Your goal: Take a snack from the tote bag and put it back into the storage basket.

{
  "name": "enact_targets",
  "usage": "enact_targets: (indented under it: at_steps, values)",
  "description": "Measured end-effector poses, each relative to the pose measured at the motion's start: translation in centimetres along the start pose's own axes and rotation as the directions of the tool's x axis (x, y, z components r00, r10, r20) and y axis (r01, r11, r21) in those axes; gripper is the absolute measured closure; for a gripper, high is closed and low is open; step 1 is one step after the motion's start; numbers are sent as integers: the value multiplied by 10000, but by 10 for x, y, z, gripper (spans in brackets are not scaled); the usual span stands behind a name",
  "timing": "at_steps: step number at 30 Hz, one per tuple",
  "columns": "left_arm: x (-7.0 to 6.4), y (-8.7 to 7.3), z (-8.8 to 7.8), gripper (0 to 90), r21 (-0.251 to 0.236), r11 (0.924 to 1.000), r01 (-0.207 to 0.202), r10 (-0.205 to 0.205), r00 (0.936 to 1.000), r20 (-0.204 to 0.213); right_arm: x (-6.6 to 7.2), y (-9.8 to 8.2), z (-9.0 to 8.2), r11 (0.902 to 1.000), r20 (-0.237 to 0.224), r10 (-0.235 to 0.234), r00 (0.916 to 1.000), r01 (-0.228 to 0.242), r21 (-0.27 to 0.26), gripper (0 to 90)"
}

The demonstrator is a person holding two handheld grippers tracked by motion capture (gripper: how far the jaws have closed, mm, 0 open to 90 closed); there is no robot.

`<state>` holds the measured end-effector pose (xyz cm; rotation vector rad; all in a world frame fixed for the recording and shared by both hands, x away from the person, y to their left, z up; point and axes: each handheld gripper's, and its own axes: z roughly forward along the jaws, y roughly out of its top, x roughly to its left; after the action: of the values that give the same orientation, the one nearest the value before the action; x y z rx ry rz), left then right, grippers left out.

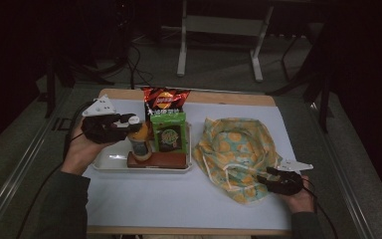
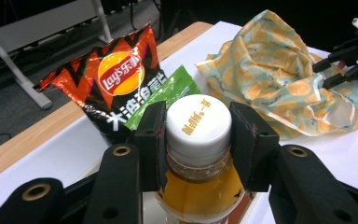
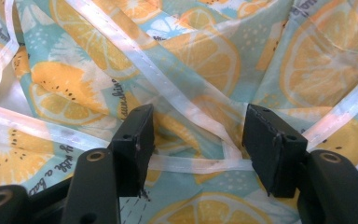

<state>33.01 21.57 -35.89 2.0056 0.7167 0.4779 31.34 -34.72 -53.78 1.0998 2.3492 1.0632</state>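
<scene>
The left hand-held gripper [image 2: 198, 140] is closed on the bottle [image 2: 198, 186] of orange drink, its two black pads pressed against opposite sides of the white cap [image 2: 197, 126]. In the high view the same left hand-held gripper [image 1: 129, 124] is seen at the left of the white tray [image 1: 110, 162], with the bottle [image 1: 140, 142] held upright over the tray's middle. Behind the bottle a red and black crisp bag [image 1: 165, 101] is propped at the tray's far edge, and a green packet [image 1: 168, 132] is stood just to the right of the bottle. A brown flat package [image 1: 157, 160] is laid along the tray's near edge, at the foot of the bottle.

To the right of the tray, on the white-covered counter [image 1: 179, 199], a cloth bag [image 1: 238, 149] printed with orange slices is spread out and crumpled. The right hand-held gripper [image 1: 267, 180] is placed at the bag's near right edge. In the right gripper view its jaws are seen standing wide, and a white strap [image 3: 196, 164] of the bag [image 3: 191, 60] is stretched across the gap between them; the strap is not pinched.
</scene>
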Motion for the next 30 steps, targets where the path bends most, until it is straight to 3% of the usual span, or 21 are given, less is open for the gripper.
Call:
enact_targets:
  at_steps: [21,30]
  values:
    - [18,-16,-29,584,-66,9998,197,-201,9979,-621,0,0,0,10000,6,-8,10000,8,-10,432]
    - [23,-22,-36,585,-33,9998,194,-196,9976,-671,0,0,0,10000,2,-18,10000,18,5,432]
